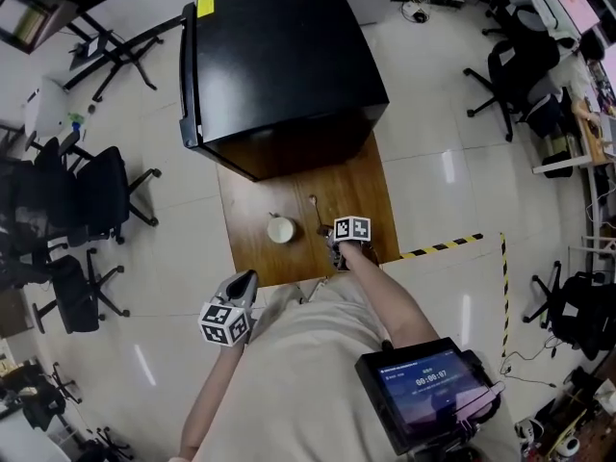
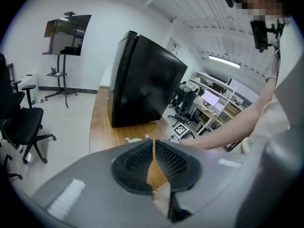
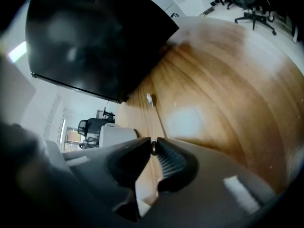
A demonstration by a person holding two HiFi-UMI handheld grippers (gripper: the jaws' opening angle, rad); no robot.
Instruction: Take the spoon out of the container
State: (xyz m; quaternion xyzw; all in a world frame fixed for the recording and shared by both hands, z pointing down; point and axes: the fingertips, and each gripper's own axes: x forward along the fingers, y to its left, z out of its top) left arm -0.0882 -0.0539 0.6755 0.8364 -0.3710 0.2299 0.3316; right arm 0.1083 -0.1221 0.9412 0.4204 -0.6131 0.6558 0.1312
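A white cup [image 1: 280, 229] stands on the wooden table [image 1: 361, 186], with nothing in it that I can see. The metal spoon [image 1: 317, 212] is outside the cup, to its right, low along the wood with its bowl pointing away from me. My right gripper [image 1: 330, 238] is shut on the end of the spoon's handle. In the right gripper view the spoon [image 3: 156, 114] runs from the right gripper's [image 3: 153, 147] jaws to its bowl, with the cup [image 3: 116, 136] at the left. My left gripper [image 1: 243, 287] hangs off the table's near edge; the left gripper view shows the left gripper [image 2: 153, 142] shut and empty.
A large black cabinet [image 1: 279, 56] takes up the far half of the table. Office chairs [image 1: 91, 195] stand on the floor to the left. Yellow-black tape [image 1: 443, 246] marks the floor at the right. A tablet [image 1: 423, 383] hangs at the person's waist.
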